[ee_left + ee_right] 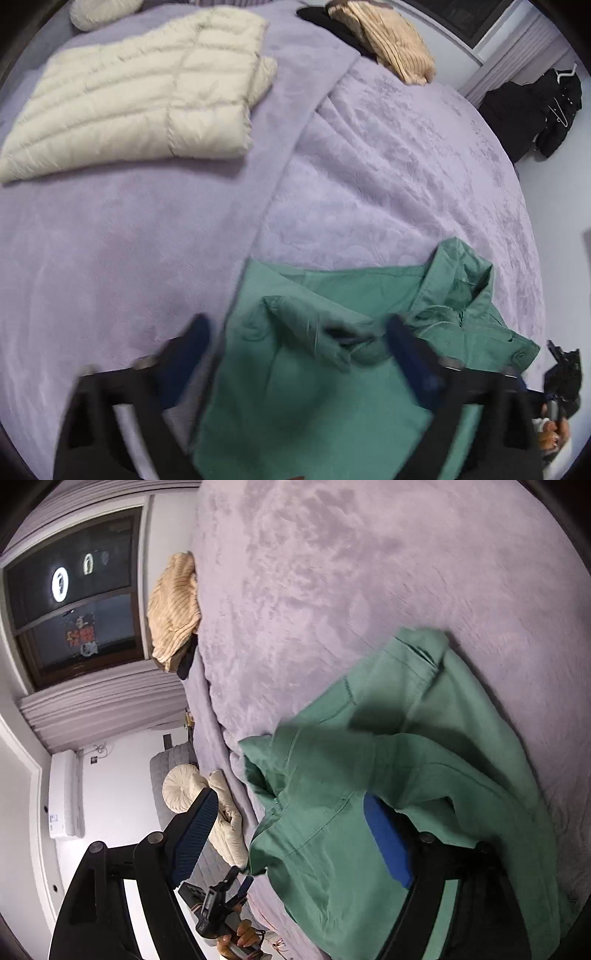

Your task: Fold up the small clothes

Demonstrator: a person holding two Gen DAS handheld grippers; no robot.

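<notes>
A green garment (325,373) lies partly folded on the lilac bed cover (110,258), its collar end bunched to the right. My left gripper (299,339) hovers open over it, one blue finger (188,354) above the cover, the other (410,362) above the cloth. In the right wrist view the same green garment (424,775) fills the lower right. My right gripper (291,823) is open, its right finger (388,842) close against the cloth, its left finger (195,834) off to the side. The left gripper (236,890) shows small below.
A folded cream puffer jacket (140,96) lies at the far left. A tan ribbed garment (388,44) on dark cloth sits at the far edge. Dark clothes (535,110) hang by the wall. A window (74,598) and a cream pillow (184,786) show beyond the bed.
</notes>
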